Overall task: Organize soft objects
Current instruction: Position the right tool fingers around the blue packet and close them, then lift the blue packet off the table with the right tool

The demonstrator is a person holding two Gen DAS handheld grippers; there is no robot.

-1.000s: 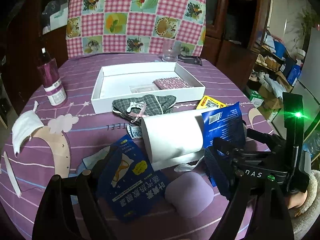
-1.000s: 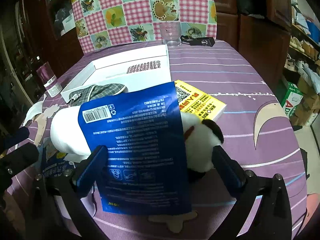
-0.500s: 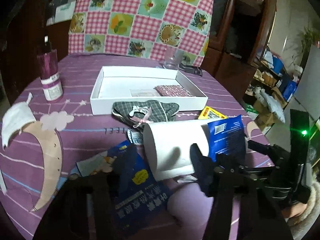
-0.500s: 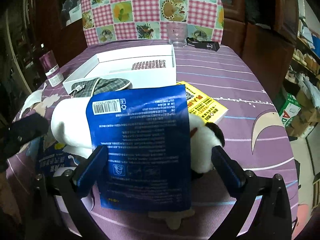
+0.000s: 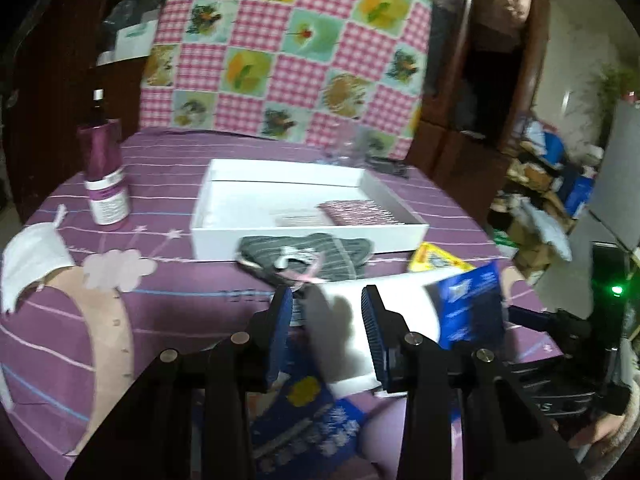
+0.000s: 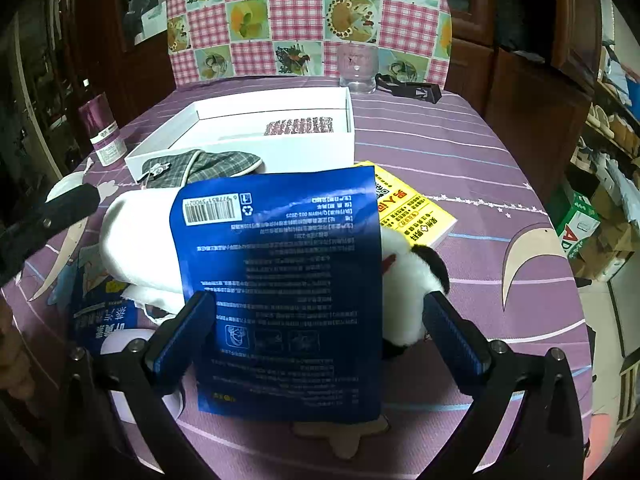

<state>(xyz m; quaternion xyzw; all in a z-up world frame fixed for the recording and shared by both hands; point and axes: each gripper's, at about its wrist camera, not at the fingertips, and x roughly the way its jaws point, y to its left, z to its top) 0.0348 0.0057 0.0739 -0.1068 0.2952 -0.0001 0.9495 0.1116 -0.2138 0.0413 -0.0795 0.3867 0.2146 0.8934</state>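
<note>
A white soft roll lies on the purple tablecloth, with a blue packet leaning on its right part. My left gripper is at the roll's left end. Its jaws are closing with that end between them, and a gap still shows beside the left pad. In the right wrist view my right gripper stands wide open around the same blue packet and a black-and-white plush, pressing on neither. A grey plaid cloth rests in front of the white box.
A sequinned pouch lies in the box. A yellow packet, a second blue packet, a purple bottle, a white mask, a glass and a black clip share the table. A checked chair back stands behind.
My left gripper's jaws have narrowed from wide apart, and it has moved forward to the white roll's left end. The right gripper has stayed in place, open.
</note>
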